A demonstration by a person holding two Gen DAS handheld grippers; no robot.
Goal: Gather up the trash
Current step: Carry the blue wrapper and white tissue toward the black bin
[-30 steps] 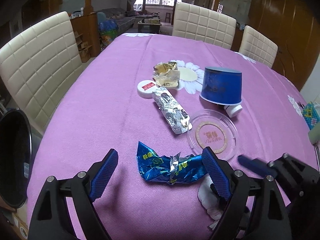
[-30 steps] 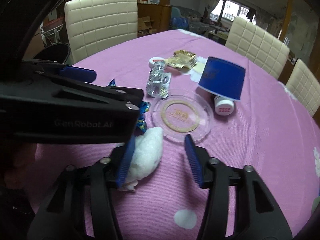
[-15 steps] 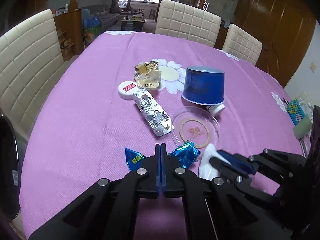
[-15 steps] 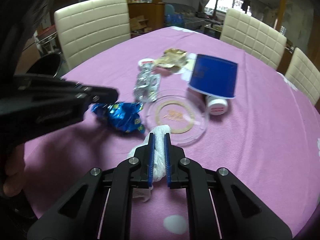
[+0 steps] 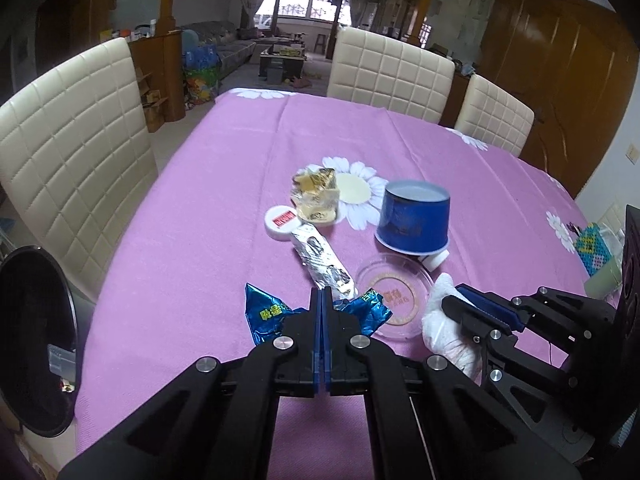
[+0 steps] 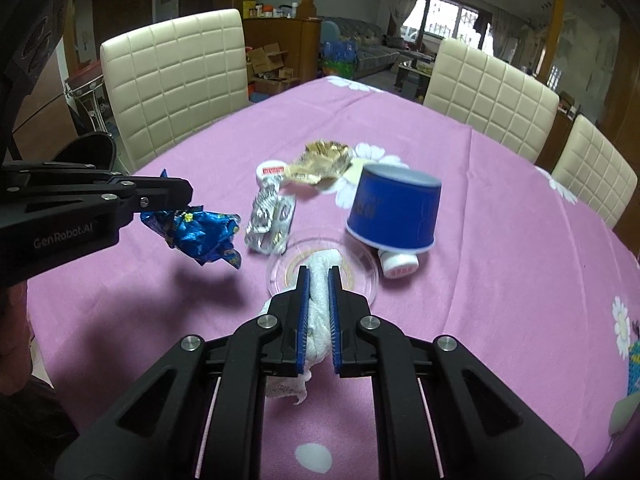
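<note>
Holding: the left gripper (image 5: 322,300) is clamped tight on a crumpled shiny blue foil wrapper (image 6: 200,236), which hangs clear above the purple tablecloth (image 5: 224,184) with its shadow beneath.
Right grip: the right gripper (image 6: 319,280) has its blue pads (image 6: 304,312) pressed on a wad of crumpled white tissue paper (image 6: 320,320), the wad bulging out between and below them.
Just beyond: a clear round plastic lid with gold print (image 5: 394,284) lies flat on the cloth, behind the tissue.
Middle of table: a flattened silver foil packet (image 5: 322,264) lies between the clear lid and a small white round cap with a red label (image 5: 281,222); a crumpled gold wrapper (image 5: 316,196) sits just behind the cap.
Cup: a dark blue paper cup (image 5: 414,216) stands upside down and tilted, its rim propped on a small white bottle (image 6: 398,266).
Edges: cream quilted chairs (image 5: 76,144) ring the table; a black round bin (image 5: 36,340) sits off the left edge.
</note>
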